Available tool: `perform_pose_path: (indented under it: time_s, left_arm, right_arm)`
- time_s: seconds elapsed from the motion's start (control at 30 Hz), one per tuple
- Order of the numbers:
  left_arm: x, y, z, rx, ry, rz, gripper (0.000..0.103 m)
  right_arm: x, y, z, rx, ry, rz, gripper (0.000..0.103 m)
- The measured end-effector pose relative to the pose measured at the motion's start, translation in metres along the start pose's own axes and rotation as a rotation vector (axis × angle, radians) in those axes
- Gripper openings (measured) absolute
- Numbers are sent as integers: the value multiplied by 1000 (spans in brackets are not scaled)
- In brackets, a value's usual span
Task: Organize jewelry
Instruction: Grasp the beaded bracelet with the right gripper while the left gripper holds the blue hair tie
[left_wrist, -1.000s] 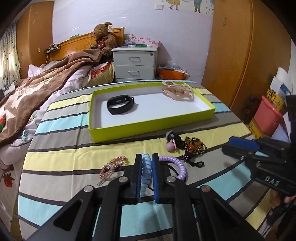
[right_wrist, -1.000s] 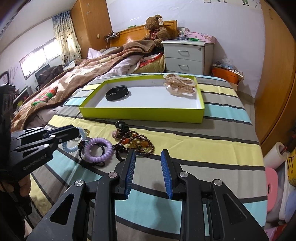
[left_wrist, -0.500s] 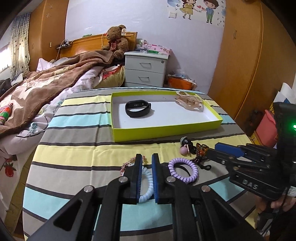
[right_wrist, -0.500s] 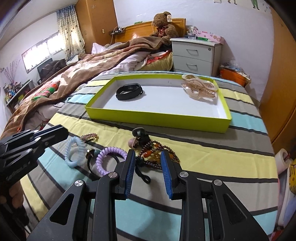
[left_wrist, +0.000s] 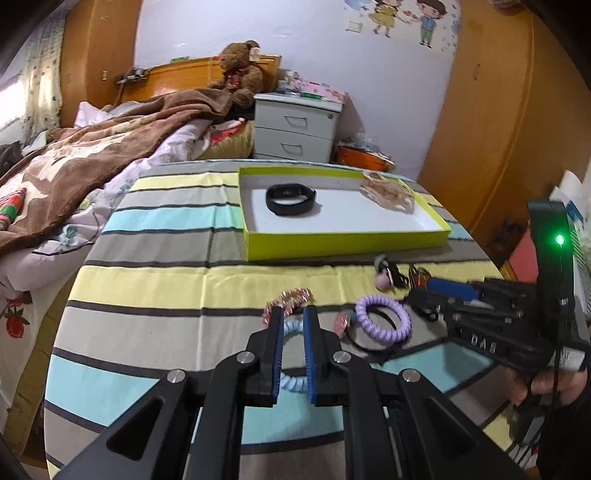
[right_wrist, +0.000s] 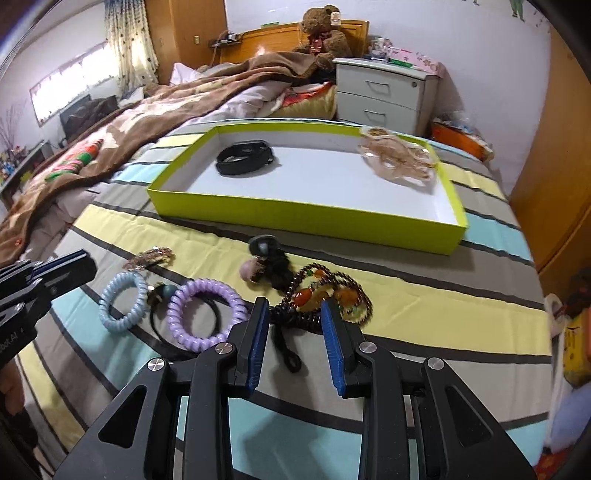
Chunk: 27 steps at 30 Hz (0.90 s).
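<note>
Hovering low over the striped bench (right_wrist: 424, 306), the right gripper (right_wrist: 295, 343) has its jaws spread wide and gripping nothing. They straddle the near end of the beaded bracelet (right_wrist: 325, 295), whose dark cord trails down between the blue pads. Whether the pads touch the beads, I cannot tell.

Over on the left, the left gripper (left_wrist: 293, 350) shows its jaws a narrow gap apart, and the pale blue coil hair tie (right_wrist: 123, 301) is seen through that gap. From the right wrist view the ring lies flat on the cloth, just clear of the left jaw tips, so nothing is clamped there.

Loose pieces sit in a cluster on the near side of the bench. The purple coil hair tie (right_wrist: 207, 314) lies just beside the blue one, with a thin black elastic (right_wrist: 218, 317) looping through it. A sparkly hair clip (right_wrist: 149, 256) lies just beyond the blue ring. A black tie with a pink ball (right_wrist: 264, 258) lies between the bracelet and the tray.

The yellow-green tray (right_wrist: 295, 218) lies farther back on the bench. It holds a black wristband (right_wrist: 243, 157) toward its left end and a pile of translucent peach pieces (right_wrist: 399, 160) in its far right corner.
</note>
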<state>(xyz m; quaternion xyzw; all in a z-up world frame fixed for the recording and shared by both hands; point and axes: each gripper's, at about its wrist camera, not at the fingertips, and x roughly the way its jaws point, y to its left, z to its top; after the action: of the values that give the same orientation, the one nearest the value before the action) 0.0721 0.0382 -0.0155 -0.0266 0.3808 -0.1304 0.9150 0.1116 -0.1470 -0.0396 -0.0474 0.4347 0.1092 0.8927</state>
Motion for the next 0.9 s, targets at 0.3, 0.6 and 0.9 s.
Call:
perform_pose_path:
  time_s: [0.3,0.6,0.9]
  left_arm:
    - [17,-23,-16,116,99,-32,43]
    - [29,-30,-20,173,139,22,43]
    - [29,-33,-19,187,146,19,14]
  right_arm:
    - [10,1,3,-14,3,28,30]
    - [9,-4,-1,-2,8,3,28]
    - [2,-19,-7,50,-14,12,21]
